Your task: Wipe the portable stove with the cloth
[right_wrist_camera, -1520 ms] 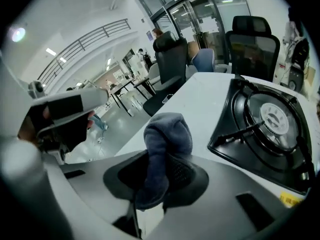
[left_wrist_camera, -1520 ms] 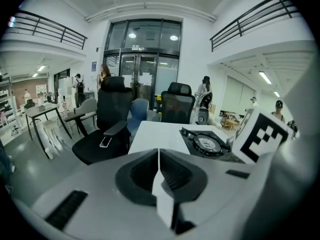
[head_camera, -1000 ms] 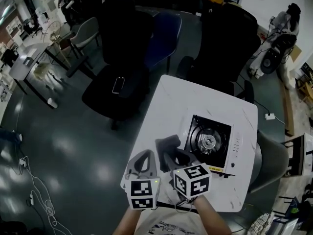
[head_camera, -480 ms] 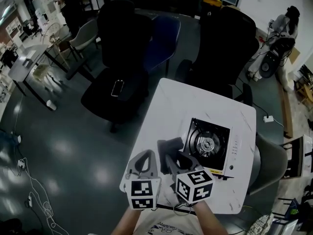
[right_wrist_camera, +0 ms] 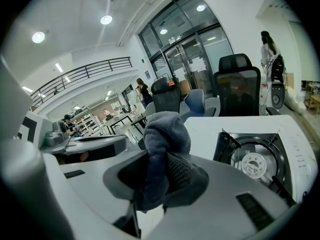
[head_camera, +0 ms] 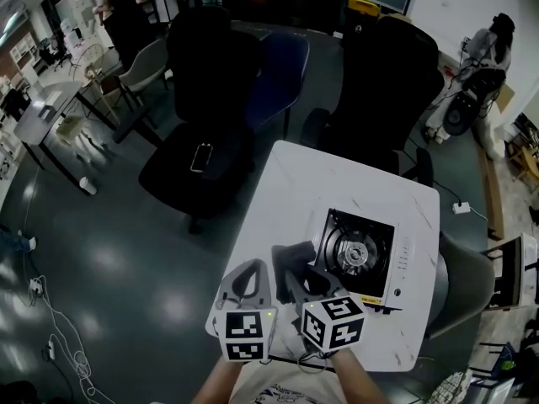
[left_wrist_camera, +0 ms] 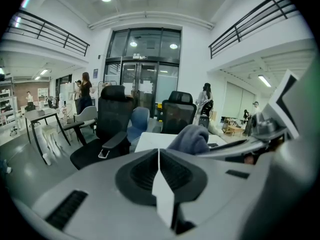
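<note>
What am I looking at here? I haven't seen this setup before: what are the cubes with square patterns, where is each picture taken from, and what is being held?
There is no robot here. A person holds a two-jaw hand tool in each hand, and the patterned cubes are part of those tools. The top-down picture comes from a camera on the person's head. The other two come from cameras riding on each tool, looking along its jaws. On the white table sits a portable stove with its burner exposed. The right claw is shut on a grey-blue cloth, held just left of the stove; whether the cloth touches it cannot be told. The left claw is shut with nothing in it, beside the right one near the table's front edge. Black office chairs stand beyond the table.
</note>
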The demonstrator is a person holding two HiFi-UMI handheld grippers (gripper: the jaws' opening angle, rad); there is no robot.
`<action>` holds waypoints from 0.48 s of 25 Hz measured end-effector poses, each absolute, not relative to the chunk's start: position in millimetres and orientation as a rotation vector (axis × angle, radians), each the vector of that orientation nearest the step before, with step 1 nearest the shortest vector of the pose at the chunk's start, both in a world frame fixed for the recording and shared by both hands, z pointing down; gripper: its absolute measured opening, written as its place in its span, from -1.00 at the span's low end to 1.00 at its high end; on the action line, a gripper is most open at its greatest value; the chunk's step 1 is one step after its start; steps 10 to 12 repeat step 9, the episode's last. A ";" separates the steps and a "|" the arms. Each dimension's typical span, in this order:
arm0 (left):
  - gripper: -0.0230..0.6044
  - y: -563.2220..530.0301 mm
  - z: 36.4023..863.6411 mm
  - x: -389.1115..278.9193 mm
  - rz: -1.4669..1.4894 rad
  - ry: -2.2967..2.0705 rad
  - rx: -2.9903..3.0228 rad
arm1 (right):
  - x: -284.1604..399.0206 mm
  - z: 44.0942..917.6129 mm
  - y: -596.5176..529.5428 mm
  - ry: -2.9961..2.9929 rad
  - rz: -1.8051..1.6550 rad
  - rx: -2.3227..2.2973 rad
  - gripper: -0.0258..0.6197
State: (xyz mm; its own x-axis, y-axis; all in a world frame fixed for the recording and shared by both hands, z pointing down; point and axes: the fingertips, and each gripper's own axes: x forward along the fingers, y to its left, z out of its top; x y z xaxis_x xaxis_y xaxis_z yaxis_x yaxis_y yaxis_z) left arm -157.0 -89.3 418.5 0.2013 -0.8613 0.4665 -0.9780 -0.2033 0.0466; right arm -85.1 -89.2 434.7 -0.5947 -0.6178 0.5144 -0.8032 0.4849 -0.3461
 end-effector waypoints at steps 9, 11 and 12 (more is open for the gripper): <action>-0.86 -91.8 415.7 -155.2 0.483 -1.731 2.154 | -85.9 436.0 -89.3 -2.413 0.816 1.187 -0.61; -0.86 -91.8 415.7 -155.2 0.483 -1.731 2.154 | -85.9 436.0 -89.3 -2.413 0.816 1.187 -0.61; -0.86 -91.8 415.7 -155.2 0.483 -1.731 2.154 | -85.9 436.0 -89.3 -2.413 0.816 1.187 -0.61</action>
